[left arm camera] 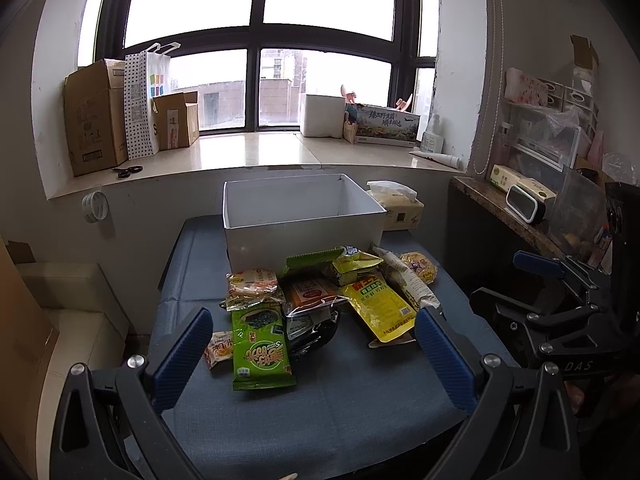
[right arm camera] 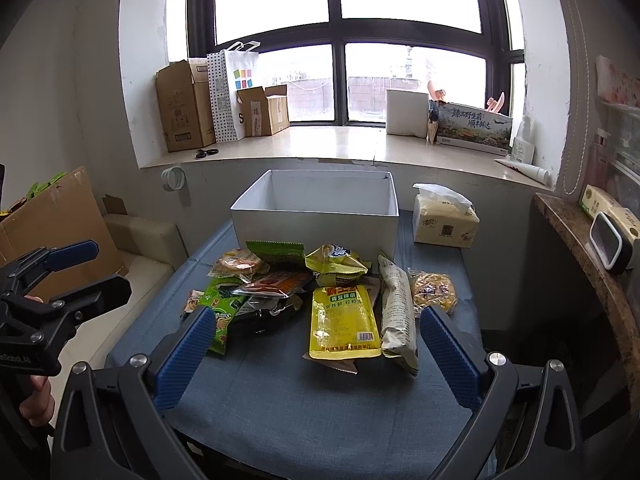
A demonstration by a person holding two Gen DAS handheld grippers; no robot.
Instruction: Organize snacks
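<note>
A: What are the two tools doing?

B: The left hand-held gripper [left arm camera: 314, 354] hangs over the near part of the blue-covered table [left arm camera: 352, 412], its blue pads spread wide with nothing between them. The right hand-held gripper [right arm camera: 316, 356] is the same: jaws wide apart, empty.

A: And the snacks?

B: Heaped just ahead of both. A green seaweed packet [left arm camera: 261, 346] lies between the left one's fingers, nearest to it. A yellow pouch [right arm camera: 343, 323] lies ahead of the right one, between its fingers, with a long pale packet [right arm camera: 397, 312] touching its right edge. Past that packet sits a round clear-wrapped snack [right arm camera: 434, 291].

A: Where is the container?

B: The white box [right arm camera: 316, 226] stands open-topped beyond the heap, at the far end of the table. I cannot see its floor. A tissue pack [right arm camera: 445, 222] sits just to its right.
</note>
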